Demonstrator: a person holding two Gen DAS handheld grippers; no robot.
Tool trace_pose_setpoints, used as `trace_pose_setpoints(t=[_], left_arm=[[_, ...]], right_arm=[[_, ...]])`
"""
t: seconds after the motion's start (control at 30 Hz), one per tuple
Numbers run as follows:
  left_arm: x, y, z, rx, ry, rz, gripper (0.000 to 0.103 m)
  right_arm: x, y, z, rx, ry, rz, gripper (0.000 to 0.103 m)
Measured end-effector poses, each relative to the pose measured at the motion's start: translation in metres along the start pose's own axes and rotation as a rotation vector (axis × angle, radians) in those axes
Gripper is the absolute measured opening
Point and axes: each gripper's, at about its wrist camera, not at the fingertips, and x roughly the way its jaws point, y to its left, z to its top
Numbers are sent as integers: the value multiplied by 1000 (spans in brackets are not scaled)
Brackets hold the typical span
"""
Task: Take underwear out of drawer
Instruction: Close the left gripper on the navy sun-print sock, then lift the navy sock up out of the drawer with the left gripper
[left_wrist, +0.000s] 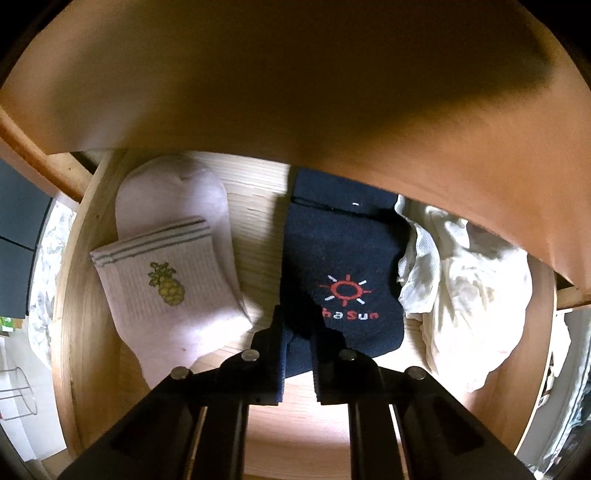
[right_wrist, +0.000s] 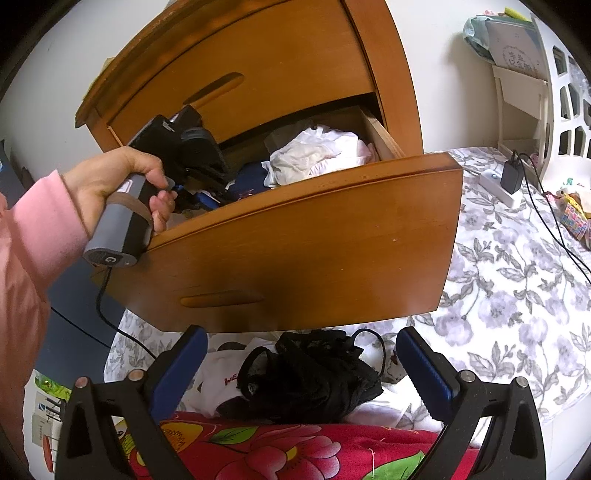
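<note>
The left claw (left_wrist: 297, 332) is clamped on the near edge of a navy garment (left_wrist: 340, 266) with a red sun print, lying on the floor of the open drawer (right_wrist: 303, 236); lifting it out is still to come. The right claw (right_wrist: 301, 373) hangs open and empty over a black lace piece (right_wrist: 314, 373) on the bed (right_wrist: 509, 295), apparently already taken out. Only the left view shows the grip and a pineapple sock (left_wrist: 166, 284); only the right view shows the bed pile and the person's hand (right_wrist: 122, 184).

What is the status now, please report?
Left gripper shut on navy garment in drawer. Right gripper open, empty, outside. White sock beside it, apart.
</note>
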Motion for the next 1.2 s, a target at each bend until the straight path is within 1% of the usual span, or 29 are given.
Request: trace_pose_setpoints(t=[0.23,0.37,0.57,0.8,1.13,1.17,1.2], left_arm=[[-24,2,-7,21,-89,-12,9],[-40,-3,-14,65,-156,-21,9],[-70,-8,-29,119,-238,-54,9],[-110,9,-42,97,-322,-142,8],[-161,27,-72,87,-407,-261,5],[-160,28,-65,88,-411,-267,5],[-166,30,-67,90,-418,-274,4]], right_arm=[[0,0,0,2,2,1,103],[0,0,-1,3,3,-1,103],[0,2,-2,-1,1,-14,103],[0,5,-2,-8,-1,-34,103],[0,9,-3,-26,-2,-72,103],[0,9,-3,-28,-2,-77,103],[0,10,-3,-29,-2,-80,103]])
